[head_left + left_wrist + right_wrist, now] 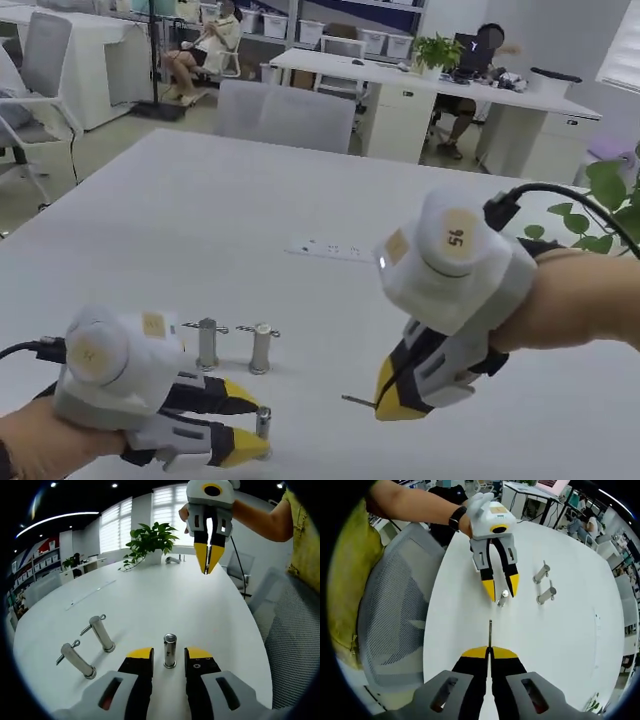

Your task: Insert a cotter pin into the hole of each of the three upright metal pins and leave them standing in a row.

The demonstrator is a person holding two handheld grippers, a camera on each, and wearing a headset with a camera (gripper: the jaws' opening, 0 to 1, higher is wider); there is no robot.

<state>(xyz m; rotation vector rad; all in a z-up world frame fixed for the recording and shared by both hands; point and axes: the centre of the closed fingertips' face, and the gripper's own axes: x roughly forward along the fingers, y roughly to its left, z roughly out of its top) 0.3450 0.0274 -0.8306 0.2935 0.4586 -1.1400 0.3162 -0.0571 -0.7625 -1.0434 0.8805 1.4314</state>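
The held end of the cotter pin (490, 630) is being hidden inside the right gripper (490, 652), whose jaws are being pressed together on it; the tip is sticking out. The left gripper (254, 426) is being held wide apart either side of the upright bare pin (170, 651); contact cannot be told. "15" is being shown on the right gripper's casing. Fitted pins (207, 343) are standing just beside. Bare table (200, 220) is being left open around them.
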